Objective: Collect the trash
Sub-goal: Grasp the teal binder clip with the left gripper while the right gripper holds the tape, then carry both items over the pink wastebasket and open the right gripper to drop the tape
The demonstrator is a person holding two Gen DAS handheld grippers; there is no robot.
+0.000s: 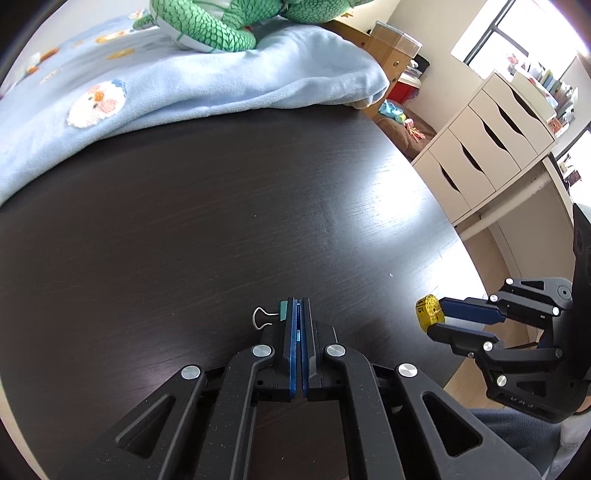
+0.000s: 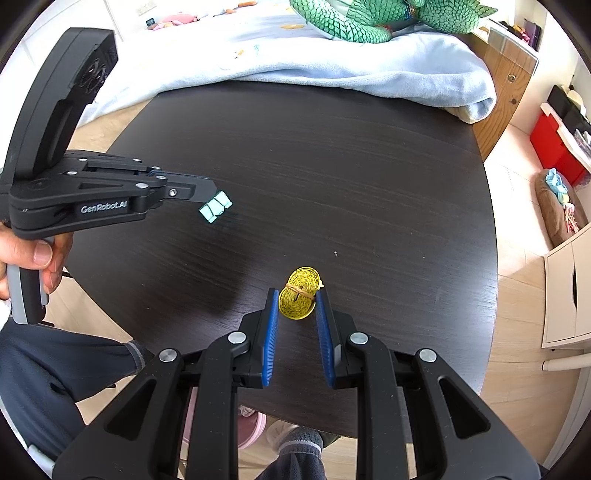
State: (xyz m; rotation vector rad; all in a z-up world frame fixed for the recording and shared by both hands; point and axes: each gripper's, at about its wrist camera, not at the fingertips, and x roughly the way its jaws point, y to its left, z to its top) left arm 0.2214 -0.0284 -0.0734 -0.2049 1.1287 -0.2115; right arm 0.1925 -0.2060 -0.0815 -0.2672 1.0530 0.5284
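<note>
From my left wrist, my left fingers [image 1: 298, 306] are pressed together with no gap to see, pinching a mint-green binder clip [image 1: 283, 310] by its edge. The clip's body pokes out at nine o'clock of the tips, and its wire handle [image 1: 263, 317] loops further out the same way, low over the dark round bench [image 1: 221, 206]. At three o'clock my right fingers [image 1: 437, 317] reach in from the side, holding a yellow rolled tape measure [image 1: 428, 311] near the bench edge. At twelve o'clock a light blue blanket [image 1: 207, 85] lies over the far rim, with a green scaly soft toy [image 1: 207, 26] on it. White drawers [image 1: 487, 144] stand at two o'clock.

From my right wrist, my right fingers [image 2: 297, 299] are partly open, and the blue pads touch the tape measure [image 2: 300, 293] on both sides. The roll stands on edge at the tips, bound by a rubber band [image 2: 301, 291]. I cannot tell whether it rests on the bench [image 2: 332, 166] or hangs just above. At nine o'clock a hand [image 2: 33, 254] grips the handle of my left fingers [image 2: 212, 195], which carry the binder clip [image 2: 216, 206] at their tip, clear above the bench. The blanket [image 2: 369, 66] and soft toy [image 2: 354, 18] sit at twelve o'clock.
</note>
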